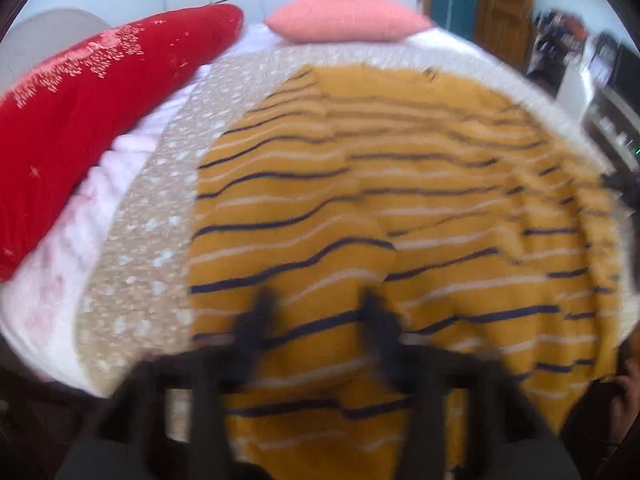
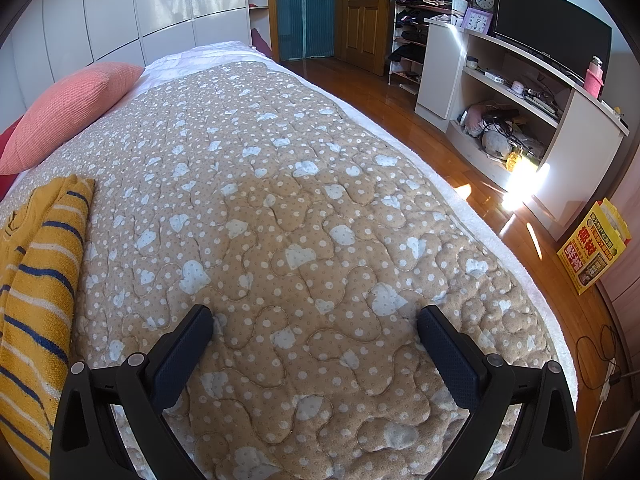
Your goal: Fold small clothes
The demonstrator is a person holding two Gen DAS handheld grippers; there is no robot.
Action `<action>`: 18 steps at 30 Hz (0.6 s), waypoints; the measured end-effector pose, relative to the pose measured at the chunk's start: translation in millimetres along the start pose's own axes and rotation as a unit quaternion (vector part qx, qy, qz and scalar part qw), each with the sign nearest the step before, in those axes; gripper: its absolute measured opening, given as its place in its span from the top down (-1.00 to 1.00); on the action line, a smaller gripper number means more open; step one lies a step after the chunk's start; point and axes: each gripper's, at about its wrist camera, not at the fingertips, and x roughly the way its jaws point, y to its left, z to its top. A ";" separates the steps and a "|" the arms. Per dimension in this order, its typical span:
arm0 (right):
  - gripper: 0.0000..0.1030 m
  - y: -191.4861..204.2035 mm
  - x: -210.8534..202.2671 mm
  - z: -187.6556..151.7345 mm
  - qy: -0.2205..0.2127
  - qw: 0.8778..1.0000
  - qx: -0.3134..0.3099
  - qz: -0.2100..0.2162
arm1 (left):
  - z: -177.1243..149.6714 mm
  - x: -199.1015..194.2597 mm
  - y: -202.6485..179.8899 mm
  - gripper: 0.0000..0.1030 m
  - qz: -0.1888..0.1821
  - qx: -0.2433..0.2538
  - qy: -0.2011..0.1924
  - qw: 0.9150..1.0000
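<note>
A mustard-yellow knit garment [image 1: 400, 216] with navy and white stripes lies spread on the beige quilted bedspread [image 1: 156, 208]. The left wrist view is blurred by motion. My left gripper [image 1: 316, 300] hovers over the garment's near part with its dark fingers apart and nothing between them. In the right wrist view the same garment [image 2: 40, 272] shows at the far left edge. My right gripper [image 2: 316, 320] is wide open and empty over the bare bedspread [image 2: 280, 200], to the right of the garment.
A red pillow [image 1: 88, 120] and a pink pillow [image 1: 344, 16] lie at the head of the bed; the pink one [image 2: 68, 108] also shows in the right wrist view. A white shelf unit [image 2: 520, 112] with a TV and a yellow box [image 2: 596, 248] stand right of the bed.
</note>
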 end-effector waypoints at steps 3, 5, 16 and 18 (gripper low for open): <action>-1.00 0.0 0.0 0.0 0.000 1.000 0.000 0.000 | 2.4 -8.4 16.7 0.79 0.003 -0.031 -0.006 1.000; -1.00 0.0 0.0 0.0 0.000 1.000 0.000 0.000 | 6.0 -17.2 43.2 0.81 0.020 -0.077 -0.018 0.997; -1.00 0.0 0.0 0.0 0.000 1.000 0.000 0.000 | 9.2 -46.2 134.6 0.25 0.163 -0.184 -0.052 0.968; -1.00 0.0 0.0 0.0 0.000 1.000 0.000 0.000 | 10.0 -58.3 115.8 -0.05 0.156 -0.158 -0.075 0.972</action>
